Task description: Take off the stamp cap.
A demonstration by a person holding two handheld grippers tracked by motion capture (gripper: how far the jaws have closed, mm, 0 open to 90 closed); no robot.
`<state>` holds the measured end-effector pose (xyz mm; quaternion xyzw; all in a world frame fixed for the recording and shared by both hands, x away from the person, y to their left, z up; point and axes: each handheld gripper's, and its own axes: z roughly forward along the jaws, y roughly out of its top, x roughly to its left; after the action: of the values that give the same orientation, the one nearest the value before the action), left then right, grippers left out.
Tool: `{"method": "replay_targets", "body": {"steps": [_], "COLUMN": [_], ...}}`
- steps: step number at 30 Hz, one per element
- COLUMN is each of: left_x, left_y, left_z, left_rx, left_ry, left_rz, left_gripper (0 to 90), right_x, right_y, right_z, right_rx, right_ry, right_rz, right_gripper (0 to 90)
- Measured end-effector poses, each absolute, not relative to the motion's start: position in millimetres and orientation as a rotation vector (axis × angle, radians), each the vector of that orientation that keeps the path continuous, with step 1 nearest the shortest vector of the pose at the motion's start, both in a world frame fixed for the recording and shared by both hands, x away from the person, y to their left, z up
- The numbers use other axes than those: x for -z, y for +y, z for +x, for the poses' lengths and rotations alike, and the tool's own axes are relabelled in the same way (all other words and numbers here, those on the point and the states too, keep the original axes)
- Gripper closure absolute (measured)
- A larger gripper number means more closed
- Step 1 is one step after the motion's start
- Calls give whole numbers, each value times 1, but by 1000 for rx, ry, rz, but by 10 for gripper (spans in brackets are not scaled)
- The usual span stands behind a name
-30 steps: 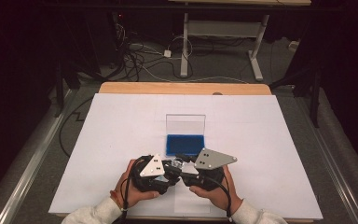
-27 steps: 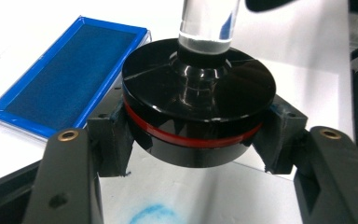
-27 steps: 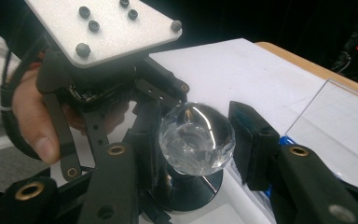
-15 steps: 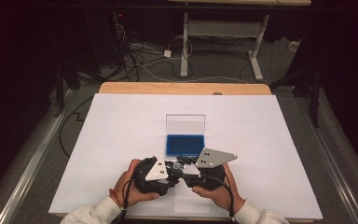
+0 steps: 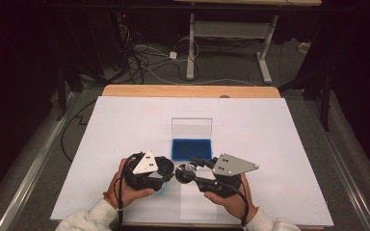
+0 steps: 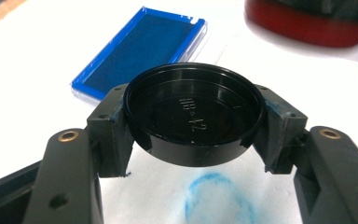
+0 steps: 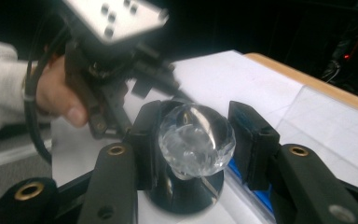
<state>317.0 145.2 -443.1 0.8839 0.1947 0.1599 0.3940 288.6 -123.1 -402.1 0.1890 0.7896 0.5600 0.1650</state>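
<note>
My left gripper [image 5: 166, 169] is shut on a round black cap [image 6: 193, 107], gripped by its rim just above the paper. My right gripper [image 5: 187, 171] is shut on the clear faceted knob [image 7: 196, 140] of a stamp with a black base [image 7: 186, 196]. The two grippers' tips are close together near the table's front edge. Just beyond them lies a blue ink pad [image 5: 191, 149] with its clear lid [image 5: 191, 129] standing upright. A faint blue ring print [image 6: 219, 200] marks the paper under the cap.
A white sheet [image 5: 270, 125] covers the wooden table [image 5: 188, 90]. A blurred round black body with a red rim [image 6: 307, 21] shows at the top right of the left gripper view. Cables and desk legs lie on the floor beyond the table.
My left gripper has shifted a little to the left with the cap, away from the stamp. The right gripper has hardly moved.
</note>
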Motion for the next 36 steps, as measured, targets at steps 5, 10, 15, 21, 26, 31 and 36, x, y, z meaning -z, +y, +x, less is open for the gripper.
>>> {"method": "replay_targets", "body": {"steps": [5, 10, 15, 21, 26, 31, 36], "left_x": [442, 438, 439, 449, 453, 457, 458], "left_y": [158, 176, 193, 210, 223, 228, 227], "left_z": [317, 312, 305, 294, 289, 287, 288], "left_rx": [-446, -477, -509, -495, -487, -476, -470], "left_ry": [519, 543, 570, 594, 635, 653, 646], "left_rz": [2244, 2225, 2212, 2212, 2201, 2208, 2206], "left_gripper": [367, 366, 366, 366, 366, 366, 366], "right_x": [397, 392, 389, 389, 391, 391, 387], "right_y": [-134, -149, -165, -183, -194, -200, -207], "right_z": [288, 289, 289, 295, 300, 305, 310], "right_rx": [-1540, -1503, -1466, -1423, -1381, -1360, -1352], "right_ry": [2257, 2273, 2274, 2285, 2270, 2261, 2247], "right_rz": [556, 584, 601, 653, 687, 715, 738], "right_gripper": [573, 574, 573, 574, 573, 574, 573]}}
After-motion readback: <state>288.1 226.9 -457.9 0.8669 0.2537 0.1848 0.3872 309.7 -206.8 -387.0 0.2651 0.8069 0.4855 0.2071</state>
